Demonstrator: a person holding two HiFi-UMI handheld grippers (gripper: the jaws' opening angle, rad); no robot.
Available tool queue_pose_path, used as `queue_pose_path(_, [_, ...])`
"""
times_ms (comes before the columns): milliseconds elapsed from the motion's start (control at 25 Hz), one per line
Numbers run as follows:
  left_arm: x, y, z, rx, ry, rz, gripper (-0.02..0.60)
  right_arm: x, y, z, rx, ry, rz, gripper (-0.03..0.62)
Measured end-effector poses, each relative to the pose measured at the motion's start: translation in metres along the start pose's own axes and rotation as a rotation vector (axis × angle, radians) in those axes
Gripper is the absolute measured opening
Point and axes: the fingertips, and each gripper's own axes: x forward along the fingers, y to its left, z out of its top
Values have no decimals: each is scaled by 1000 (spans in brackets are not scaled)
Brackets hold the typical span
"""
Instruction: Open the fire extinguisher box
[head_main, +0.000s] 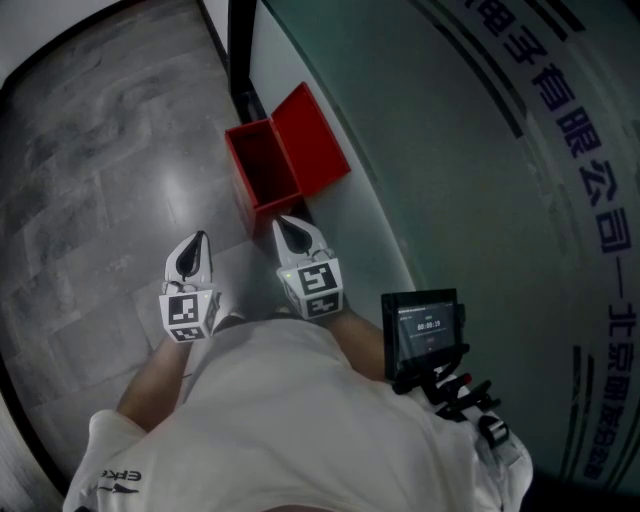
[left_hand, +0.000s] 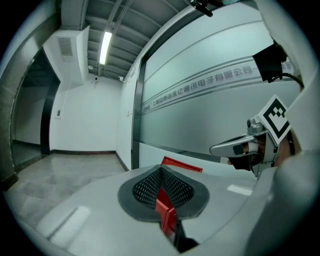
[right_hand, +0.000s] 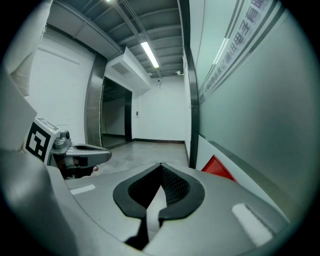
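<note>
The red fire extinguisher box (head_main: 262, 170) stands on the floor against the glass wall. Its top is open, its inside looks dark, and its lid (head_main: 315, 138) leans back on the glass. My left gripper (head_main: 200, 240) hovers short of the box and to its left, jaws together with nothing held. My right gripper (head_main: 287, 225) is just before the box's near edge, also shut and empty. The left gripper view shows the left gripper (left_hand: 161, 169), the red lid (left_hand: 182, 164) beyond it and the right gripper (left_hand: 222, 148) beside it. In the right gripper view a corner of the lid (right_hand: 218, 168) peeks past the right gripper (right_hand: 161, 165).
A frosted glass wall (head_main: 470, 150) with printed characters runs along the right. A black frame post (head_main: 240, 50) stands behind the box. Grey tiled floor (head_main: 100, 190) spreads to the left. A small screen on a mount (head_main: 425, 330) hangs at the person's chest.
</note>
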Motion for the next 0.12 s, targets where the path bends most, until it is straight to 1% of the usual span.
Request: queue_pose_path(120, [0, -1, 0, -1, 1, 1, 2, 0, -2, -1, -2, 4, -2, 12])
